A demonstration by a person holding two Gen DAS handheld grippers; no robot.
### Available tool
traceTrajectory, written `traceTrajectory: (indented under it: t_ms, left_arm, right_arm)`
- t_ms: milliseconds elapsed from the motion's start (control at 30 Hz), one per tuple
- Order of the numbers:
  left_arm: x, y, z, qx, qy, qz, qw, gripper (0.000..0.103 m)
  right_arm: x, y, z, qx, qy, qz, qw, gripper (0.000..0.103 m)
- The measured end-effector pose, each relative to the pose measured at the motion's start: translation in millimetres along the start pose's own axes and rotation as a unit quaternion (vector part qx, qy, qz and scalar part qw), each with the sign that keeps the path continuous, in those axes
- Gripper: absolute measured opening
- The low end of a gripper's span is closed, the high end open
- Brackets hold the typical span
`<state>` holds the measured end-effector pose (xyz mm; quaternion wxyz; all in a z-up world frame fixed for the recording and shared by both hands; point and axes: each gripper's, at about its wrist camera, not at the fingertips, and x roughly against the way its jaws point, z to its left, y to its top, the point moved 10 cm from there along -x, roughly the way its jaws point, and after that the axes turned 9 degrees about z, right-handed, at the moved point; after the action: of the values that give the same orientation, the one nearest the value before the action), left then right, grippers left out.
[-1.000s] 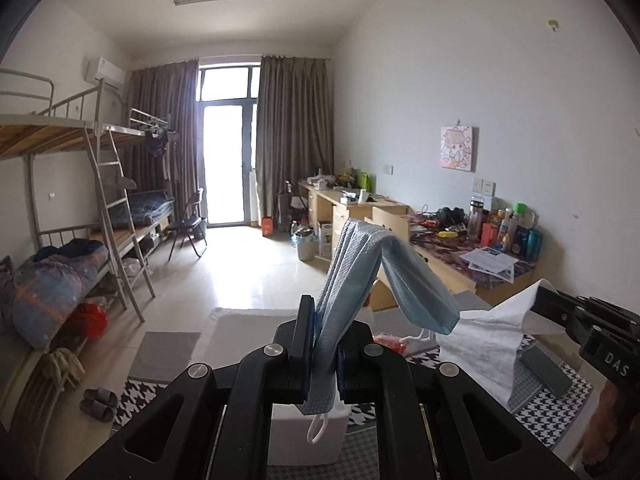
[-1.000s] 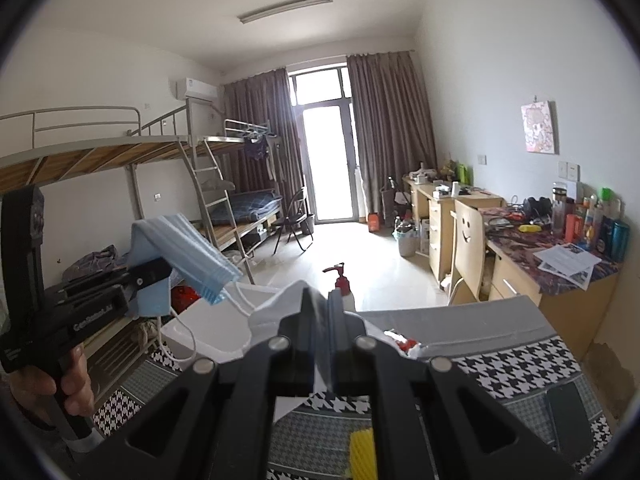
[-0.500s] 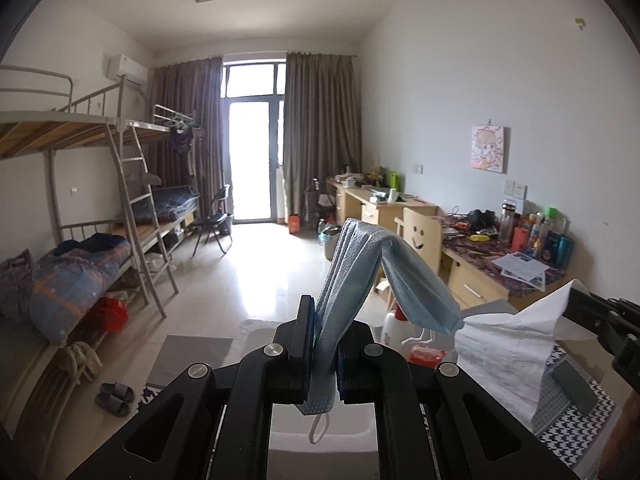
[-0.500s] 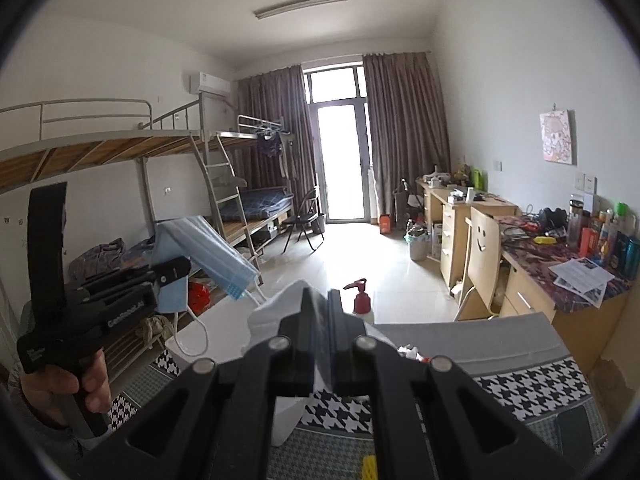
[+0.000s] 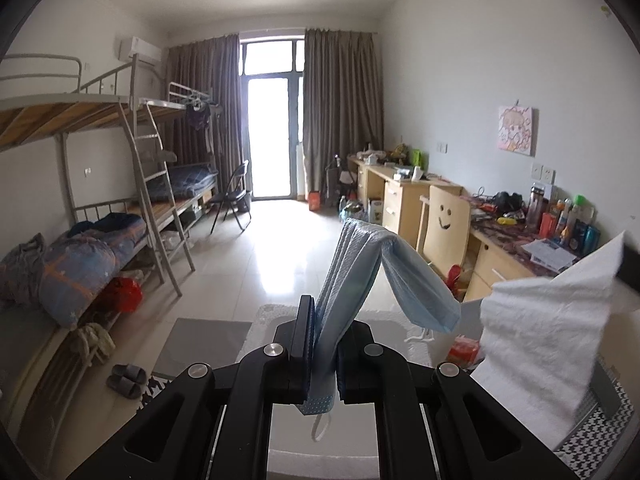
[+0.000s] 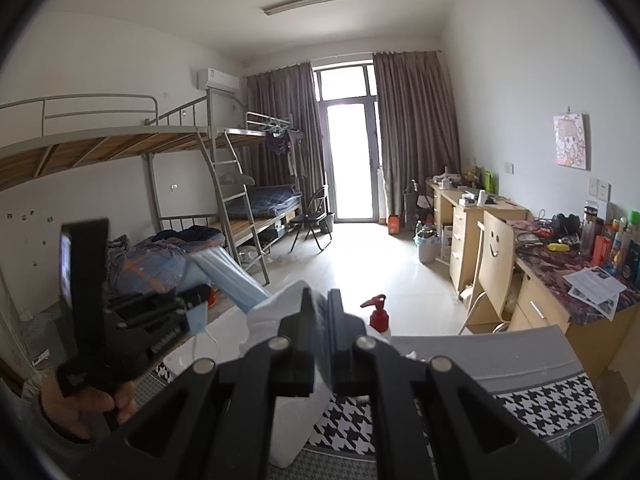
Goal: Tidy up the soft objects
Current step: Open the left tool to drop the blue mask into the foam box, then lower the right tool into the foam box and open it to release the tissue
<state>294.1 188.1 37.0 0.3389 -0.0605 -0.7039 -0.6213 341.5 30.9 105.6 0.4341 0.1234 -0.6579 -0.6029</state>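
Left gripper (image 5: pixel 323 344): jaws clamped on a blue face mask (image 5: pixel 362 276); nothing of a gap shows between pads and fabric.
Blue face mask: pleated, it rises out of the left jaws, folds over at the top and droops to the right; one short end and a white ear loop hang below the jaws. In the right wrist view the same mask (image 6: pixel 230 276) sticks out of the left gripper (image 6: pixel 192 304) and slants down to the right.
Right gripper (image 6: pixel 318 320): jaws closed on a white cloth (image 6: pixel 294 412), which is pinched at a thin edge between the pads.
White cloth: crinkled, it hangs from the right jaws down toward the worktop. In the left wrist view it (image 5: pixel 548 340) stretches from the upper right edge down and leftwards, just beside the mask's drooping end.
Hand (image 6: pixel 86 404): a person's left hand wraps the left gripper's handle at the lower left of the right wrist view.
Worktop (image 6: pixel 532 396): covered by a black-and-white houndstooth cloth with a grey sheet above it.
White box (image 5: pixel 384 322): sits on the worktop beyond the left jaws, under the mask.
Pump bottle (image 6: pixel 378 316): red pump head, white body, standing just beyond the right jaws.
Room behind: bunk bed (image 5: pixel 104 216) at left, wooden chair with a smiley face (image 5: pixel 446 224) at right.
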Motion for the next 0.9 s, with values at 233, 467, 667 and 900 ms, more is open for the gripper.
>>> traceTrajectory:
  t_ms: [233,467,667,900]
  left_arm:
    - [-32,-13,10,0.006,-0.008,0.042,0.9991,0.011]
    - [-39,-24,27,0.014,0.013,0.051,0.9985,0.080]
    - [-19,-22,41,0.037,0.016,0.031,0.9987,0.090]
    - [5,-23,61,0.056,0.032,0.002,0.9979,0.102]
  right_arm:
    - [-11,8,5,0.005,0.004,0.004,1.000,0.007]
    - [-19,12,8,0.005,0.007,0.009,1.000,0.007]
    - [-26,18,19,0.011,0.016,0.007,1.000,0.007]
    - [-42,20,39,0.024,0.031,0.016,0.999,0.008]
